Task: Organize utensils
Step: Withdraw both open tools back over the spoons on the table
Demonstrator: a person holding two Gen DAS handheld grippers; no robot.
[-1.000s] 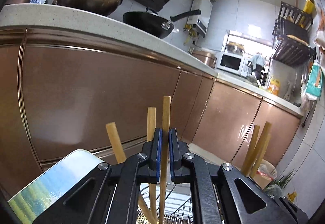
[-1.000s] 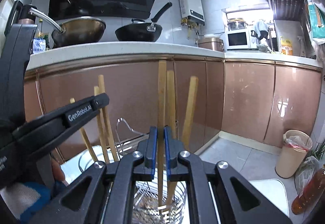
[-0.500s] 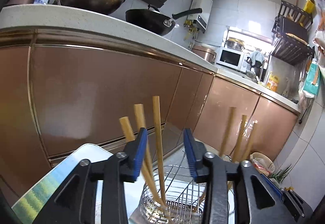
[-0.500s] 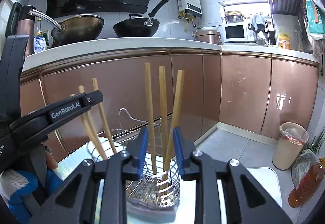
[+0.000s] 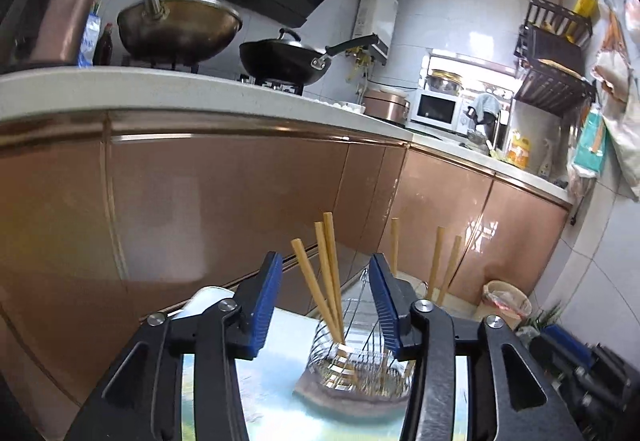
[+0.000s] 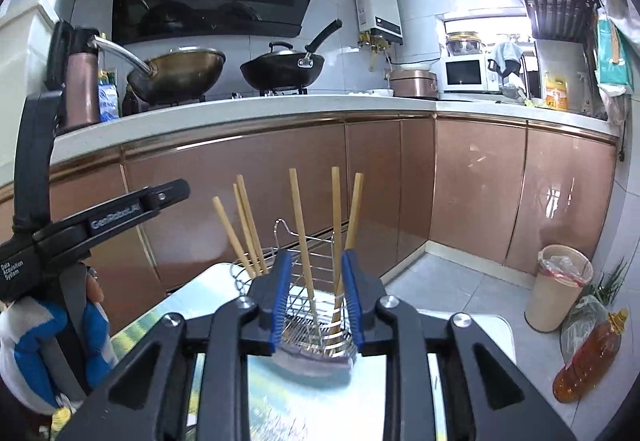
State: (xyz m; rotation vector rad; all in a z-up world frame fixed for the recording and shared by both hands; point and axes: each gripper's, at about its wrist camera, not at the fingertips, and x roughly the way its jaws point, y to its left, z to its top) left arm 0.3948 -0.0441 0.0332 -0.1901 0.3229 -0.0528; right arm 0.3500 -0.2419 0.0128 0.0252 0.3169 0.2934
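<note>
Nearest the lens in the right wrist view, the right gripper (image 6: 314, 299) fills the bottom of the frame with its blue pads parted by a modest gap and nothing pinched between them; the chopsticks seen through that gap stand beyond the tips, not against the pads. In the left wrist view the left gripper (image 5: 326, 303) sits low centre, its jaws opening wider than the other pair, and likewise empty — the sticks framed between its pads stand farther off. Just beyond both sets of tips is the wire utensil holder (image 6: 316, 321), resting on a glossy printed tabletop (image 6: 304, 397) in the lower middle of the frame. Six wooden chopsticks stand in it, tips down: three (image 6: 246, 229) lean together toward the left in one compartment, three (image 6: 336, 229) stand more upright in the other, probably so that each hand's lot keeps to its own side, though where the divider runs is hard to make out through the wires. They lean on the rim because the basket is much shorter than they are. At the left edge of the right wrist view, the left tool's black body (image 6: 104, 221) and a gloved hand (image 6: 44, 345) show. Farther back run copper-coloured cabinet doors (image 6: 472, 185) across mid-frame, and above them a pale counter (image 6: 280, 109) carries two woks (image 6: 282, 71) in the upper centre.
</note>
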